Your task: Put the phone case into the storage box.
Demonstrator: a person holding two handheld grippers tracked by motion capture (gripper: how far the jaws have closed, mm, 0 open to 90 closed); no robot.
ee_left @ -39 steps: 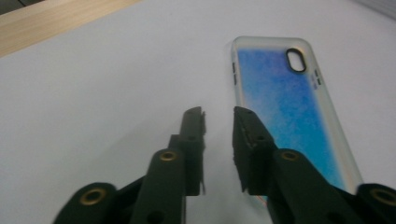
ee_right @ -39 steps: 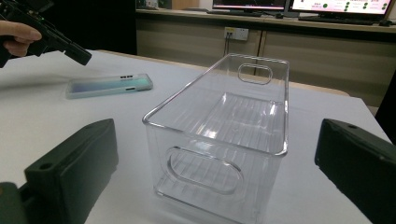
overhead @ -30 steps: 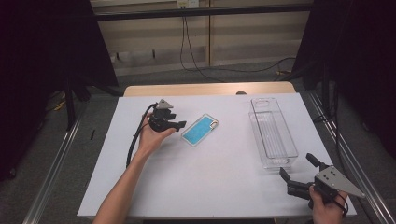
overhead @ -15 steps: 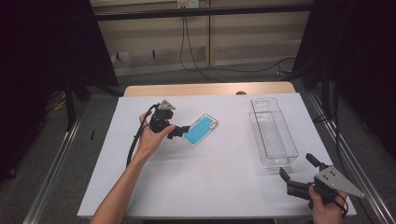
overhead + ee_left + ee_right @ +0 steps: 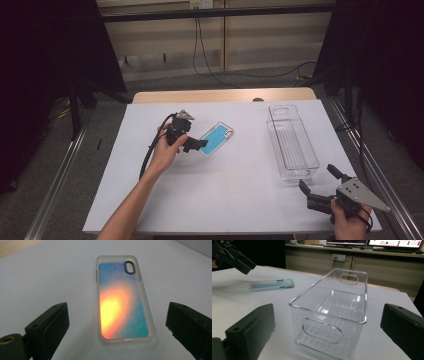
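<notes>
White table (image 5: 220, 200) across centre of frame. Left gripper (image 5: 199, 145) left of centre, held in a hand (image 5: 167, 150), forearm rising from the bottom edge; jaws just opened, apart, pointing right at near end of phone case (image 5: 216, 140). Case turquoise with pale rim, flat, angled toward upper right. Clear plastic bin (image 5: 292, 142) right of centre, long side running up-frame, well apart from case. Right gripper (image 5: 317, 190) lower right, jaws spread, just below bin's near end, not touching.

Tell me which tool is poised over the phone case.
The left tool, jaws open astride the blue phone case without touching it. The right tool sits at the table's near corner, facing the clear bin.
</notes>
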